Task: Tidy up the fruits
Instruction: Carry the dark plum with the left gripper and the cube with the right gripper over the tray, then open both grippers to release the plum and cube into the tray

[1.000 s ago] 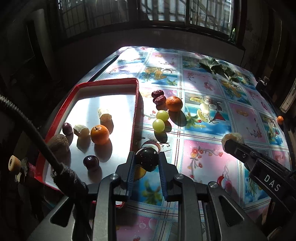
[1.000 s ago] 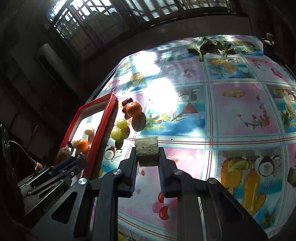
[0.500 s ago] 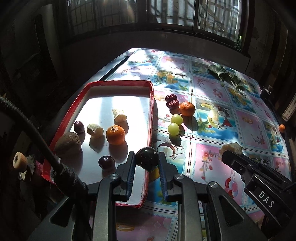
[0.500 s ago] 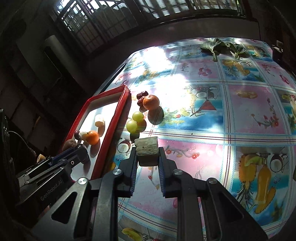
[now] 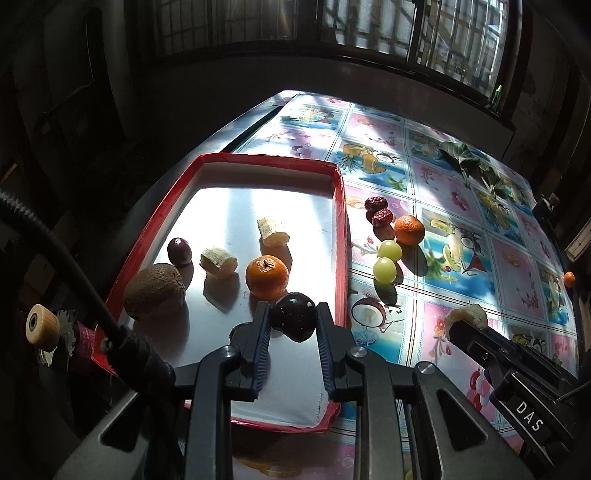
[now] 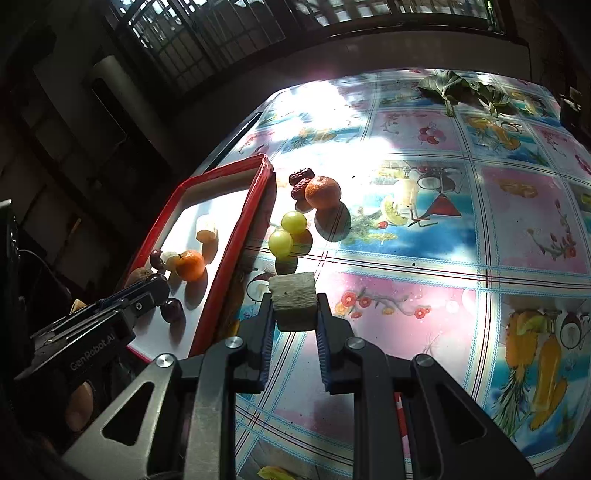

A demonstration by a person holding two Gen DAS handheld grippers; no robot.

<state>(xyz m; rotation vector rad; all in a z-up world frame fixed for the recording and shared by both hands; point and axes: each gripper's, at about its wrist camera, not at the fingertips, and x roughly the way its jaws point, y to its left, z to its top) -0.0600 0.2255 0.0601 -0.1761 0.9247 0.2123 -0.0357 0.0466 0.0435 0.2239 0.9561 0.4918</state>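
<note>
1. Hard sun pours through the barred window behind my table, so the room around it goes nearly black.
2. The white floor of the red-rimmed tray and the glossy fruit-print tablecloth blow out with glare.
3. Fruit throws long, crisp shadows towards me.
4. Fisheye bends the edges; focus is sharp.

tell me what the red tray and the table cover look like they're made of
Red tray: probably plastic or coated metal. It has a thin raised red rim and a smooth white floor that throws back the sunlight as glare.

Table cover: it looks like glossy vinyl or oilcloth. Printed fruit squares cover it, and the surface gives a bright sheen in the sun. It could also be laminated fabric; the pictures leave that open.
</note>
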